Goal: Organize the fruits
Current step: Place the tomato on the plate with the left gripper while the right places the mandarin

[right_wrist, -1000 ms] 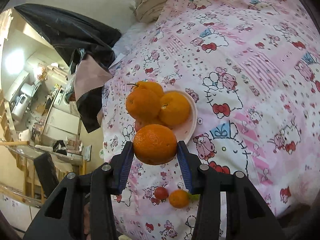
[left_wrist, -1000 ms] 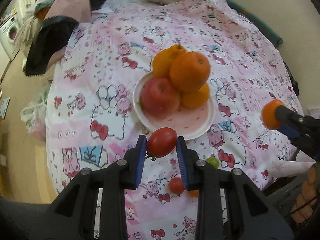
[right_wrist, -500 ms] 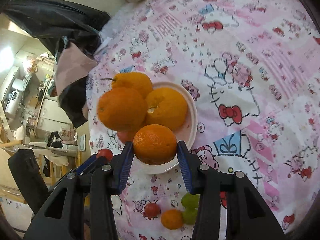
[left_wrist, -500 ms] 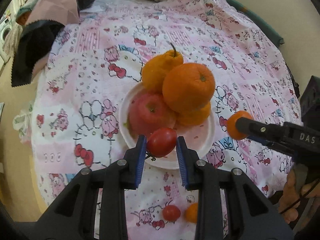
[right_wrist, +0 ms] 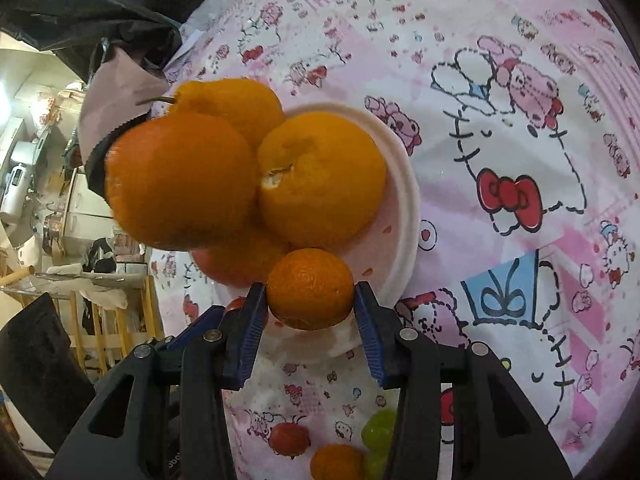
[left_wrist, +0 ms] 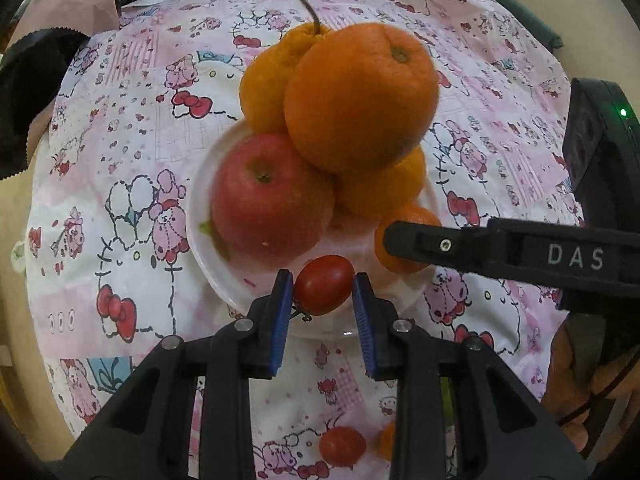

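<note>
A white plate (left_wrist: 208, 256) (right_wrist: 406, 216) on the pink patterned cloth holds a red apple (left_wrist: 268, 196) and a pile of large oranges (left_wrist: 360, 96) (right_wrist: 320, 176). My left gripper (left_wrist: 323, 292) is shut on a small red tomato (left_wrist: 324, 285), held over the plate's near rim. My right gripper (right_wrist: 311, 298) is shut on a small orange (right_wrist: 310, 288) (left_wrist: 400, 240), just above the plate's near edge beside the pile. In the left wrist view the right gripper's black finger reaches in from the right, with the small orange behind it.
On the cloth below the plate lie a second tomato (left_wrist: 342, 446) (right_wrist: 289, 439), a small orange (right_wrist: 338, 462) and green fruits (right_wrist: 378, 434). Dark and pink clothes (left_wrist: 48, 40) lie at the far left. A person's hand (left_wrist: 580, 372) shows at the right edge.
Both grippers came down and forward toward the plate with their fruit still held. The plate and its pile now look much larger, and the right gripper's finger has moved in beside the plate.
</note>
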`<state>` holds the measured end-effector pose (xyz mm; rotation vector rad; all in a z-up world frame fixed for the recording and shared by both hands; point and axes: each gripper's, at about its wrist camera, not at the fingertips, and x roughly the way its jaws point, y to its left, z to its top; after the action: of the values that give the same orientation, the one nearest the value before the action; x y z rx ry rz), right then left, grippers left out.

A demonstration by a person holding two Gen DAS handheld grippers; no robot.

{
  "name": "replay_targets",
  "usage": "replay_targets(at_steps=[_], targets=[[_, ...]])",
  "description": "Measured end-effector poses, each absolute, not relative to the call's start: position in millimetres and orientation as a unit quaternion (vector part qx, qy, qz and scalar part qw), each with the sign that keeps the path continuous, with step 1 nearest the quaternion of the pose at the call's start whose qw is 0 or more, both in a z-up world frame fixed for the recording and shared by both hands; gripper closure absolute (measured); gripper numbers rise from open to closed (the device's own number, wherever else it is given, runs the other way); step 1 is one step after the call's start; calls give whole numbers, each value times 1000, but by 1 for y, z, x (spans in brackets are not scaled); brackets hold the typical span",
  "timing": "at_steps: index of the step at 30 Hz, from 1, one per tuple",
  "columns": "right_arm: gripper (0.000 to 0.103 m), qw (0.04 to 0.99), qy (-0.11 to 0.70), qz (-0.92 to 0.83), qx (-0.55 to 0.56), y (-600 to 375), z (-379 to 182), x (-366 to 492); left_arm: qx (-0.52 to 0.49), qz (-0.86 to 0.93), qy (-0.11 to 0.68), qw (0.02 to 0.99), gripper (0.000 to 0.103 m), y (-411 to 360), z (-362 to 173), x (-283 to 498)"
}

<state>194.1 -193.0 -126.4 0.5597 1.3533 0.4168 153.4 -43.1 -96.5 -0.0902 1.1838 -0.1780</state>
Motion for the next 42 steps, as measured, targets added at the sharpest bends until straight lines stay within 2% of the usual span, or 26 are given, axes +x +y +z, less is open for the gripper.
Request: replay_targets(at_steps=[20, 22, 24, 27, 36, 42], targets=[[54, 735, 612, 180, 229, -189, -123, 194, -33, -79, 559, 824, 76, -47, -105, 159], [54, 735, 612, 179, 228, -191, -121, 192, -29, -81, 562, 823, 71, -48, -106, 160], [52, 735, 613, 178, 228, -192, -118, 192, -29, -82, 561, 823, 56, -48, -104, 159], [44, 739, 609, 173, 229, -194, -114, 191, -23, -77, 553, 829, 37, -48, -100, 157], [43, 751, 602, 161, 218, -202, -96, 184, -18, -73, 539, 839, 36, -47, -89, 153], [37, 763, 590, 156, 214, -208, -79, 175, -23, -78, 528, 846, 36, -47, -77, 148]])
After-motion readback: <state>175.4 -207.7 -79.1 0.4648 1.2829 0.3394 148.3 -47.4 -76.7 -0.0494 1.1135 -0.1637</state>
